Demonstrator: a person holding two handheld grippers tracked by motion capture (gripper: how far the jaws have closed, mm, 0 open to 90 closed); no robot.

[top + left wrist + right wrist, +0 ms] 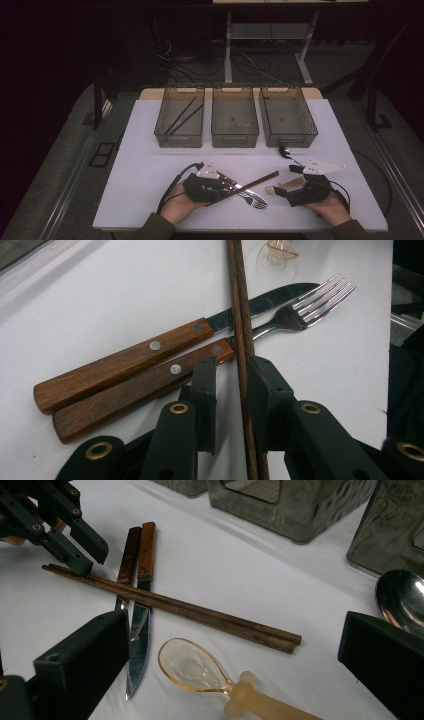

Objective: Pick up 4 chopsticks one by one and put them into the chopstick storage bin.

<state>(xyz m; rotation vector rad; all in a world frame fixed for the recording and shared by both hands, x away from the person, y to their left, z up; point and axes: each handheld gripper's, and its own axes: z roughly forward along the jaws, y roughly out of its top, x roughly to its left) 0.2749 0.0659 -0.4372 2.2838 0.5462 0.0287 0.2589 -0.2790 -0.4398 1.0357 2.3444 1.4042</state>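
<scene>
A pair of dark wooden chopsticks [250,184] [240,315] [200,614] lies slantwise across a wood-handled knife [125,362] [137,630] and a wood-handled fork [300,315] [257,202]. My left gripper [227,187] [232,365] [85,555] straddles the chopsticks near their left end; a gap shows beside one jaw, so it is open around them. My right gripper [291,185] [232,630] stands wide open at the right. An amber plastic spoon [200,672] [280,187] lies on the table between its jaws, untouched.
Three smoky plastic bins stand in a row at the back: the left bin [179,141] holds dark sticks, beside it the middle bin [235,141] and right bin [290,141]. A metal spoon [286,153] [402,600] lies in front of the right bin. The white table [150,150] bears everything.
</scene>
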